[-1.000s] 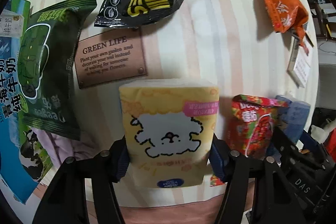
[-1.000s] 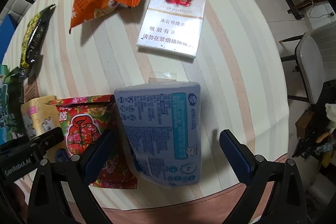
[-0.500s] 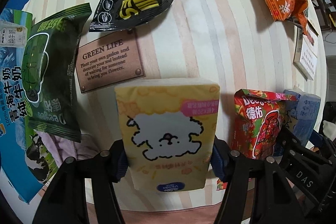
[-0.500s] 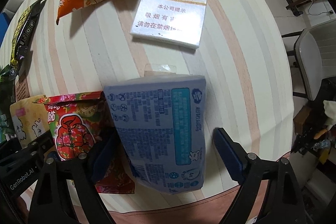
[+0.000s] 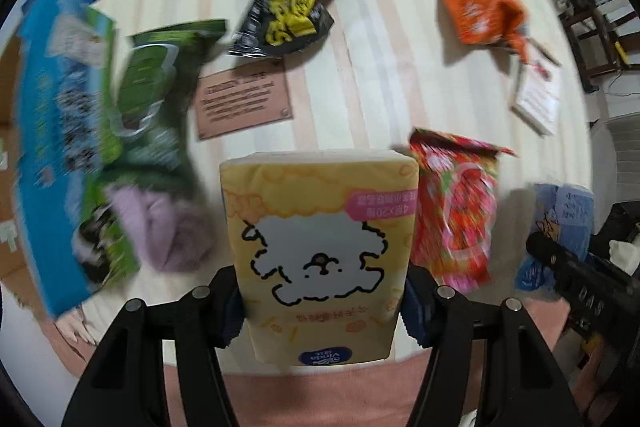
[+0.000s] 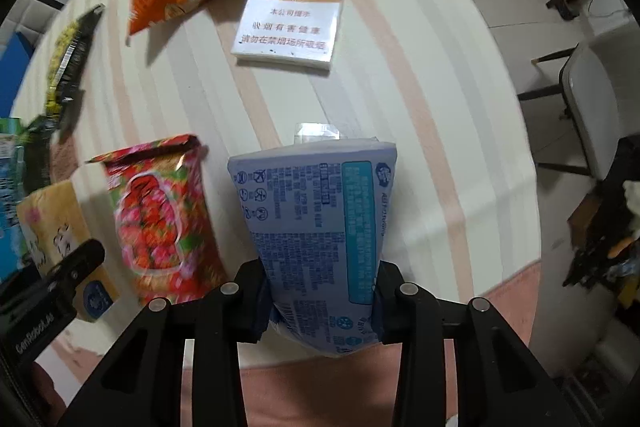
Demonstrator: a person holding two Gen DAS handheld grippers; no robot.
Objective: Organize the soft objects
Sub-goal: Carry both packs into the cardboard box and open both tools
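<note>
Mid-carry: left hand-held gripper [image 5: 324, 301] clamped on yellow tissue pack [image 5: 320, 251], right hand-held gripper [image 6: 320, 301] pinching blue tissue pack [image 6: 320, 231]; next, probably setting both down together, perhaps toward 12 o'clock on the worktop [image 6: 400, 107].

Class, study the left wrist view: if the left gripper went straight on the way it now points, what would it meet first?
Probably the brown plaque, lying on the striped table beyond the yellow tissue pack that the left gripper grips. Depth is unclear.
</note>
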